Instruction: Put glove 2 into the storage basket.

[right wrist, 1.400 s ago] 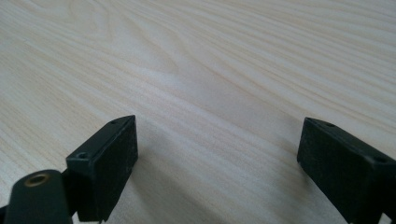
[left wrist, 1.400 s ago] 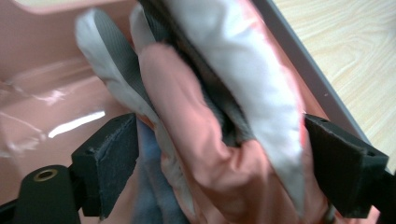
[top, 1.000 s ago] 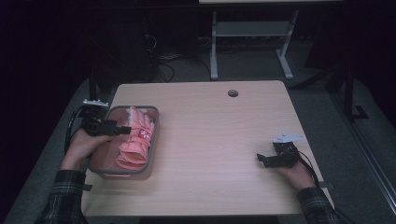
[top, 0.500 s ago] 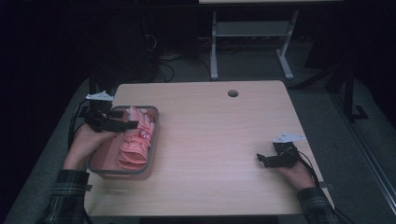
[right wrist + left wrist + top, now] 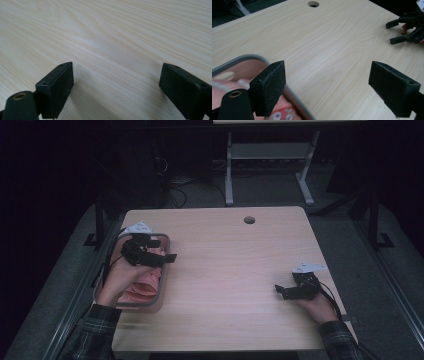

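1. On the person's side of the room, the wooden table (image 5: 230, 270) is the biggest thing; bare light wood grain, with a cable hole (image 5: 249, 220) near its far edge.
2. At the table's left edge sits the grey tray (image 5: 164, 287), with rounded corners and a shallow rim; probably parked there so the left hand can reach it easily.
3. Inside the tray is the pink cloth (image 5: 145, 285), crumpled and soft, salmon-coloured, with a small printed patch (image 5: 280, 115) close up. It lies loose and nothing pinches it.
4. Left gripper (image 5: 162, 251) hovers over the tray's far right corner, jaws spread wide and empty, pointed out across the table. In the left gripper view one jaw hangs over the tray rim and the other over bare wood. My guess: it is lined up for a grab at the cloth.
5. Right gripper (image 5: 280, 291) rests low at the table's right side, well apart from the tray, jaws apart with nothing between them; it looks idle, kept out of the way.
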A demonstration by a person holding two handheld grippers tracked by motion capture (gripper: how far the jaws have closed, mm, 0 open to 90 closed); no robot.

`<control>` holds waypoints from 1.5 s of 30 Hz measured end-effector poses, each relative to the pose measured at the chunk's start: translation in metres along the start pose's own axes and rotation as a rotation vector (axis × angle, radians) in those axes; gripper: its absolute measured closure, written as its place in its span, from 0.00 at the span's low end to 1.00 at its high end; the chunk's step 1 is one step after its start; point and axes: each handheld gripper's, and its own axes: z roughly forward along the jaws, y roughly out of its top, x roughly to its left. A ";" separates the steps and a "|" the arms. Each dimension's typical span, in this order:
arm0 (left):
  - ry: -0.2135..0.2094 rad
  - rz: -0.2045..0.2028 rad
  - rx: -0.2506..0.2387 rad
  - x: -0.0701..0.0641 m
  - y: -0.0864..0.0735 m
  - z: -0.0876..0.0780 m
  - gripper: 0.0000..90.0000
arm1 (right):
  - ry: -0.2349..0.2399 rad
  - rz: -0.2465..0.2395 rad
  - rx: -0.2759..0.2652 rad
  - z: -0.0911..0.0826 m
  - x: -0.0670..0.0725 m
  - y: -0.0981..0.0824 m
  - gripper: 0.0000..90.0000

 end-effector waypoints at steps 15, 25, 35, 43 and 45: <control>-0.065 0.069 -0.003 -0.057 -0.015 0.051 0.15 | -0.002 0.004 0.001 0.000 0.000 0.000 0.13; -0.059 0.127 0.032 -0.082 -0.039 0.086 0.15 | -0.001 0.004 0.001 0.000 0.000 0.000 0.13; -0.052 0.166 0.098 -0.098 -0.064 0.115 0.15 | -0.001 0.004 0.002 0.000 0.000 0.000 0.13; -0.047 0.202 0.158 -0.105 -0.076 0.135 0.15 | 0.003 -0.001 0.001 0.000 0.001 0.000 0.13; -0.034 0.209 0.169 -0.107 -0.078 0.138 0.15 | 0.004 -0.001 0.001 0.000 0.001 0.000 0.13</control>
